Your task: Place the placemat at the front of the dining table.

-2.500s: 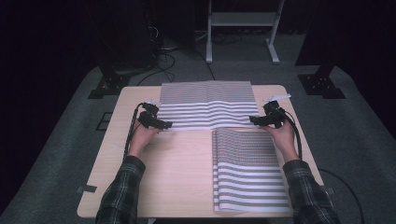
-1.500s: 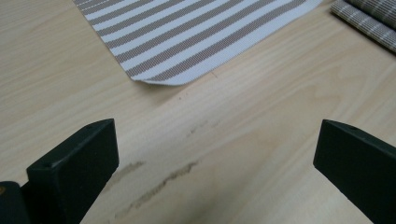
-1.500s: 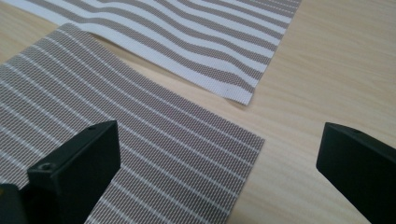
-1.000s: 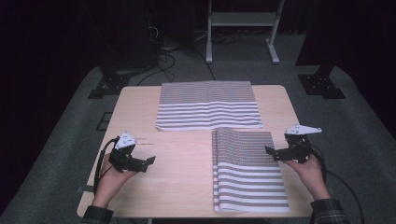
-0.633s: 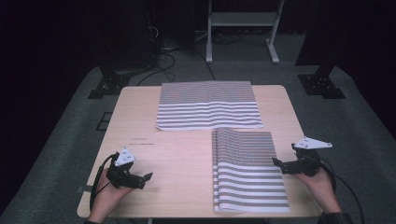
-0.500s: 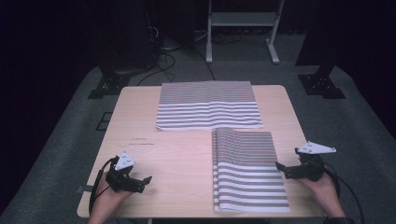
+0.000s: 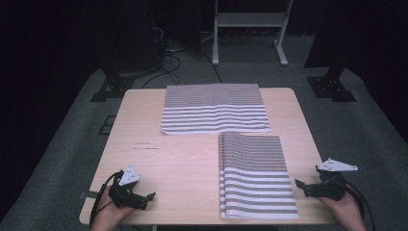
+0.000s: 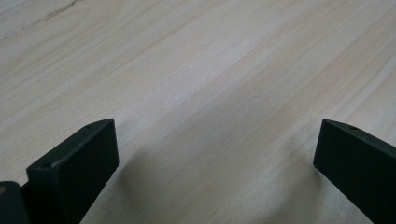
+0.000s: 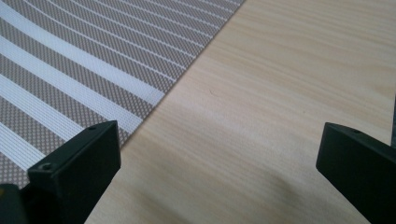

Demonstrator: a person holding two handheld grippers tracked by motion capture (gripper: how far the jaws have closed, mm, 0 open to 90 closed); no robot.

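Mat thin, floppy, slick weave; I'd pinch near-right edge. My right gripper gapes beside it; left gripper gapes, empty, well apart.

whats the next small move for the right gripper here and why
Probably ease the right gripper leftward onto the near striped mat's right edge. Its jaws stand wide open and empty over bare table, with the mat's edge just beside the left jaw in the right gripper view. The left gripper is open too, far from either mat.
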